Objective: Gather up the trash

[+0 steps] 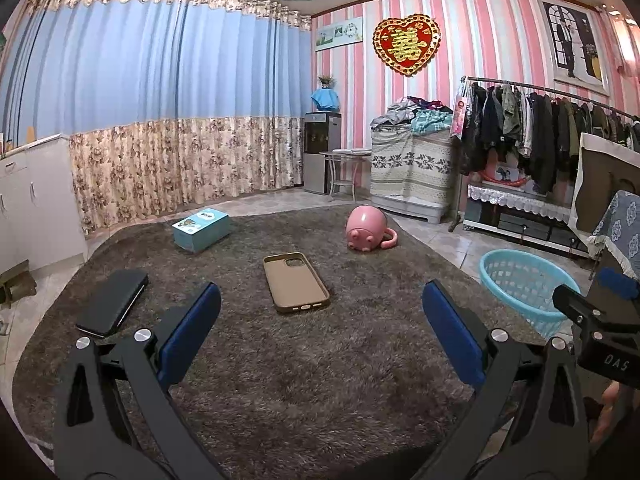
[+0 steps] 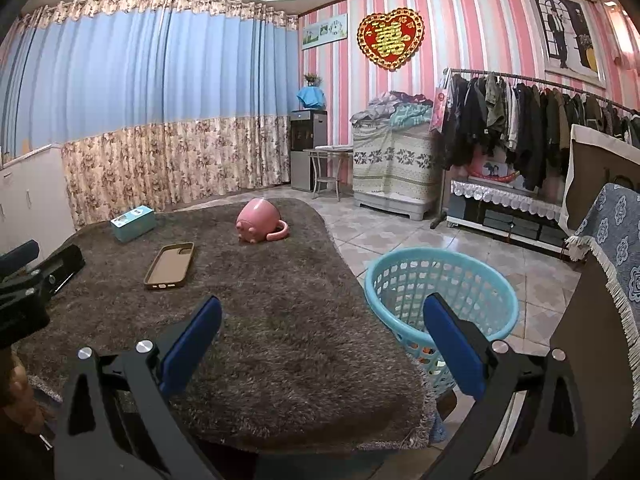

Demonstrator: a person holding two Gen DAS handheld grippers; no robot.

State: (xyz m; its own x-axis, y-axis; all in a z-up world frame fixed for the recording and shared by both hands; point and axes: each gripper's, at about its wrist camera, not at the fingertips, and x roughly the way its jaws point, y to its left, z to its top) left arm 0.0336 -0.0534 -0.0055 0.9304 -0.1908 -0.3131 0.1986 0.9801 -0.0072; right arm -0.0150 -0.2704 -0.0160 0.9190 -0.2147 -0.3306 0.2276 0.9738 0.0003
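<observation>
Both claws, left (image 1: 320,320) and right (image 2: 322,324), gape empty; case (image 1: 296,282), box (image 1: 201,229), cup (image 1: 366,227) remain uncollected beside basket (image 2: 444,280).

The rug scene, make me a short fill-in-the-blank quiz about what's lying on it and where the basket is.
1. The phone case lies on the rug with its ____ side facing up.
2. The pink pig-shaped cup lies tipped on its ____.
3. The blue basket stands on the ____ floor, beside the rug.
4. Both sets of tongs, left and right, are ____ and hold nothing.

Missing words: inner; side; tiled; open
</observation>
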